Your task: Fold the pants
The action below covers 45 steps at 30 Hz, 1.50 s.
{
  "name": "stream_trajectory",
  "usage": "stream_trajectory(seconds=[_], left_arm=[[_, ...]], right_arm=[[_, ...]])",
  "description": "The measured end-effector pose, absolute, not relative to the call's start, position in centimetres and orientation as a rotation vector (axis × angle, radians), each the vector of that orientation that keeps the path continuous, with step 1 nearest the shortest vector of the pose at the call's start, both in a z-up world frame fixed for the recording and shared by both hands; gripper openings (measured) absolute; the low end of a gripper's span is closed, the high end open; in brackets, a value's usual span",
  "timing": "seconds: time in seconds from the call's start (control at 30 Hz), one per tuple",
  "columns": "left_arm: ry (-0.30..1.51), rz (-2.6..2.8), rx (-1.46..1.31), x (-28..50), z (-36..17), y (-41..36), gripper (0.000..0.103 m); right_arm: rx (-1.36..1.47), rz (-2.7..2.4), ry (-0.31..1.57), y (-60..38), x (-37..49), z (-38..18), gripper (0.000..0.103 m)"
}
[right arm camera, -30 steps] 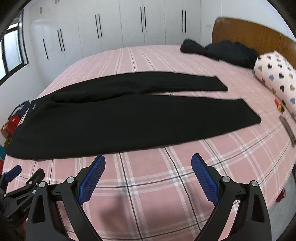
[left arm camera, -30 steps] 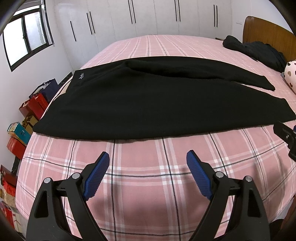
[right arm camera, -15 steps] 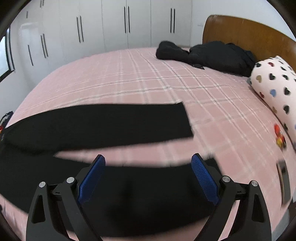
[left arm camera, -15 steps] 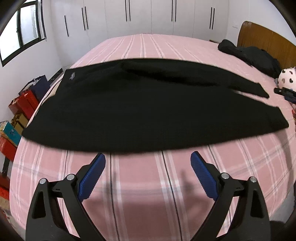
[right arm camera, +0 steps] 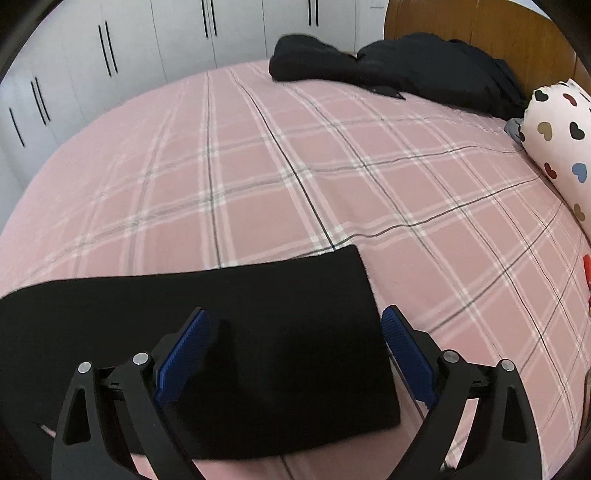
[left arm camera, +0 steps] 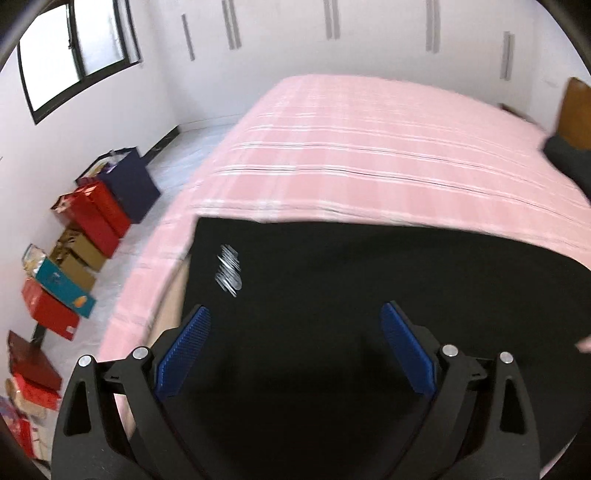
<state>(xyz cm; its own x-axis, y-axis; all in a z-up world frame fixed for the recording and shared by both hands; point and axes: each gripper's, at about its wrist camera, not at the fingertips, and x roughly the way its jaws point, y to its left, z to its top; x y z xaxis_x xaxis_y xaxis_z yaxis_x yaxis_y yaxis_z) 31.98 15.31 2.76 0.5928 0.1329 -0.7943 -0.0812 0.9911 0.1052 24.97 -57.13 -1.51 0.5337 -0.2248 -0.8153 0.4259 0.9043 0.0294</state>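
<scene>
Lying flat along the near edge of the bed (right arm camera: 332,155), the black pants (left arm camera: 332,314) wait for their first fold. Your left claw (left arm camera: 295,347) hovers gaping, empty, over the waistband; your right claw (right arm camera: 295,354) likewise over a leg cuff (both tilted down). Next, probably lower and pinch each end.

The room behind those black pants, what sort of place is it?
A bedroom, most likely: a bed with a pink plaid sheet, a wooden headboard, and white wardrobe doors along the wall.
</scene>
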Motion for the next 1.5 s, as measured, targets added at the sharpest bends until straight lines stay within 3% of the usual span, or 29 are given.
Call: stream_trajectory(seconds=[0.2, 0.27, 0.3, 0.37, 0.4, 0.47, 0.5, 0.53, 0.63, 1.0, 1.2, 1.3, 1.37, 1.43, 1.5], left_arm=[[0.963, 0.271, -0.037, 39.6, 0.5, 21.1, 0.091], [1.016, 0.31, -0.031, 41.8, -1.1, 22.4, 0.091], [1.034, 0.323, -0.025, 42.1, -1.6, 22.8, 0.091], [1.062, 0.343, -0.044, 42.9, -2.9, 23.8, 0.091], [1.052, 0.338, -0.065, 43.1, -3.0, 24.3, 0.089], [1.033, 0.324, -0.116, 43.3, -3.3, 24.8, 0.07], [1.023, 0.343, -0.114, 43.3, -3.1, 25.1, 0.053], [1.013, 0.345, -0.122, 43.1, -2.9, 25.2, 0.025], [0.986, 0.264, -0.185, 42.1, -1.4, 25.4, 0.004], [0.846, 0.049, -0.153, 28.6, 10.3, 25.8, 0.004], [0.94, 0.048, -0.099, 19.0, 8.4, 27.8, 0.006], [1.009, 0.06, -0.091, 15.7, 4.8, 28.3, 0.016], [1.054, 0.089, -0.194, 14.3, 3.0, 29.4, 0.027], [1.006, 0.099, -0.341, 12.4, 2.9, 29.9, 0.052], [0.98, 0.067, -0.455, 11.3, 3.1, 29.9, 0.067]], right_arm=[[0.219, -0.394, 0.918, -57.3, 26.1, -2.4, 0.094], [0.213, -0.395, 0.909, -57.3, 26.2, -2.4, 0.09], [0.209, -0.39, 0.896, -57.3, 26.1, -2.4, 0.085], [0.217, -0.369, 0.886, -57.0, 25.7, -2.5, 0.05], [0.232, -0.36, 0.876, -57.0, 25.5, -2.5, 0.044], [0.243, -0.337, 0.872, -56.7, 25.4, -2.4, 0.008], [0.242, -0.334, 0.875, -56.5, 25.2, -2.3, 0.009], [0.237, -0.338, 0.873, -56.4, 25.0, -2.1, 0.007], [0.223, -0.344, 0.827, -55.9, 23.9, -0.3, 0.006], [0.058, -0.26, 0.667, -52.3, 13.7, 10.0, 0.006], [-0.021, -0.277, 0.787, -52.6, 6.8, 6.9, 0.007], [-0.026, -0.348, 0.874, -53.2, 5.1, 4.0, 0.014], [0.008, -0.404, 0.857, -53.3, 3.2, 3.7, 0.031], [0.078, -0.427, 0.807, -53.4, 1.1, 4.1, 0.046], [0.133, -0.421, 0.775, -53.1, -0.4, 4.4, 0.048]])
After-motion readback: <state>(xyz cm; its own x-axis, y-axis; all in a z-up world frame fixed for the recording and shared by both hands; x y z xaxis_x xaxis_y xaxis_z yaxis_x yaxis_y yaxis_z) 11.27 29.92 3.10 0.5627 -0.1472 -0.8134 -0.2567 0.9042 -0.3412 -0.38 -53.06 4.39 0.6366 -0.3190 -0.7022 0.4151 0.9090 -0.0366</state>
